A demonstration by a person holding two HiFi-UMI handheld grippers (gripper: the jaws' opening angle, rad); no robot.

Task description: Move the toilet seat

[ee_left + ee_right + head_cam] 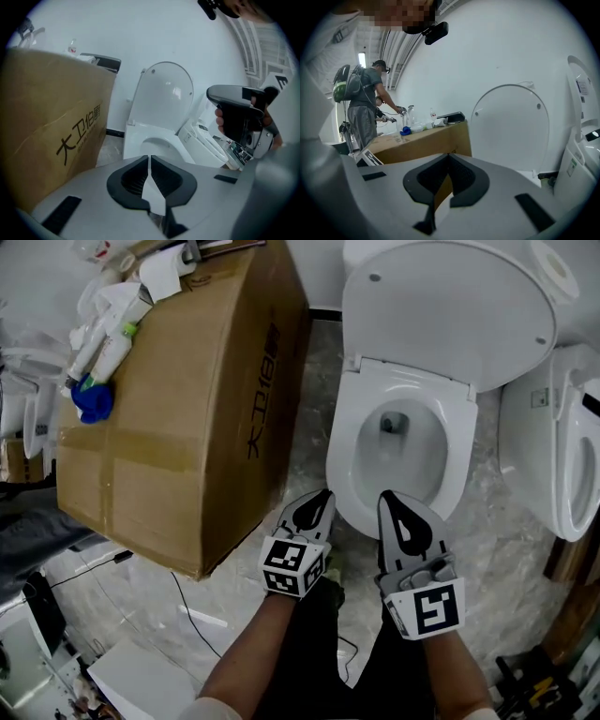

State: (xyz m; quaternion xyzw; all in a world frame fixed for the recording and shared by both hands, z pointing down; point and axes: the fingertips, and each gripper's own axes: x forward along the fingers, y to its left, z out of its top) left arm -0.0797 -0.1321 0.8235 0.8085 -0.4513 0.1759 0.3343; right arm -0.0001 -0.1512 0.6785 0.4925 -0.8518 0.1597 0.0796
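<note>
A white toilet stands in front of me with its lid (450, 310) raised against the wall. The seat ring (349, 442) appears to lie flat on the bowl. The lid (165, 96) and the bowl rim (157, 143) also show in the left gripper view, and the lid (511, 126) in the right gripper view. My left gripper (324, 495) is shut and empty, just short of the bowl's front edge. My right gripper (386, 499) is shut and empty beside it, its tip over the front rim. The jaws of each meet in their own views, left gripper (149, 157) and right gripper (449, 154).
A large cardboard box (187, 418) stands close on the left, with tubes, bottles and a blue object (92, 401) on top. A second toilet (562, 456) is at the right. Cables (192, 615) lie on the marble floor. A person (365, 103) stands beyond the box.
</note>
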